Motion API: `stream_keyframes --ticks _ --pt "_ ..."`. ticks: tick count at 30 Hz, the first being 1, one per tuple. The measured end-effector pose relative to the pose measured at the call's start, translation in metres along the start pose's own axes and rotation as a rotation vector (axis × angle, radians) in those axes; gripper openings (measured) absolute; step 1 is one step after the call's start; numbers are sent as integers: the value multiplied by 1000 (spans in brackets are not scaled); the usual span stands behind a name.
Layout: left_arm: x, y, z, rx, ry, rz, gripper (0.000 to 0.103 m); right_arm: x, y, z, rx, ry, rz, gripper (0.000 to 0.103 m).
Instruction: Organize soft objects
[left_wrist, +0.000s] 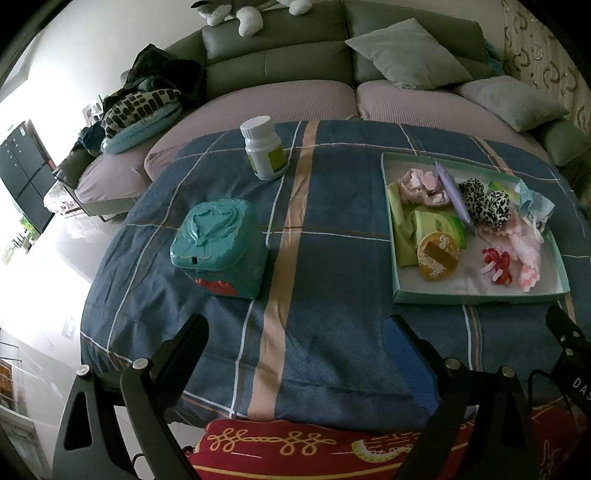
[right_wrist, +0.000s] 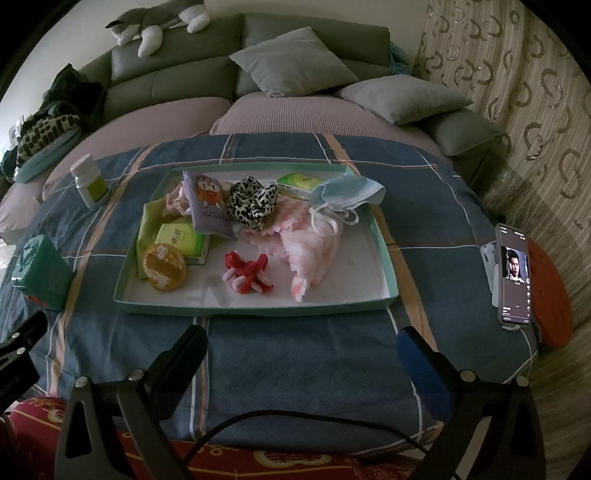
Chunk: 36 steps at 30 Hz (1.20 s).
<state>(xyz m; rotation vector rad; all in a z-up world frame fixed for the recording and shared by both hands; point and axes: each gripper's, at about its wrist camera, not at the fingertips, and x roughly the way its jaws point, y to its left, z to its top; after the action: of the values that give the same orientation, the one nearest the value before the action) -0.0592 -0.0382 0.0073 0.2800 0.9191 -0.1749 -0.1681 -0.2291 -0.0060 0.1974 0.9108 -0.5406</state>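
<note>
Currently, both grippers are held low over the near edge of the blue plaid cloth-covered table (right_wrist: 295, 350), and nothing is gripped. The left gripper (left_wrist: 295, 332) is spread wide and is pointed at bare cloth between the teal lidded plastic box (left_wrist: 218, 245) and the shallow mint-green cardboard tray (right_wrist: 255, 306). The white pill bottle with a green label (left_wrist: 264, 147) is stood farther back, clear of both. The right gripper (right_wrist: 303, 341) is likewise spread and is centred on the tray's near rim, presumably for reach.

All soft items are gathered inside the tray: green tissue packs (right_wrist: 181, 238), leopard-print fabric scrunchie (right_wrist: 253, 201), red-and-pink scrunchie (right_wrist: 247, 277), pink fluffy cloth (right_wrist: 314, 251) and a pale-blue face mask (right_wrist: 347, 195) draped over the far right rim. This layout fits either a loose heap awaiting sorting or a finished collection; which cannot be settled.
</note>
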Motion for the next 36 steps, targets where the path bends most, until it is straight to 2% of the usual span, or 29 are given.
stream_keyframes --ticks 36 --pt "1 1 0 8 8 3 96 1 0 -2 -3 3 -13 103"
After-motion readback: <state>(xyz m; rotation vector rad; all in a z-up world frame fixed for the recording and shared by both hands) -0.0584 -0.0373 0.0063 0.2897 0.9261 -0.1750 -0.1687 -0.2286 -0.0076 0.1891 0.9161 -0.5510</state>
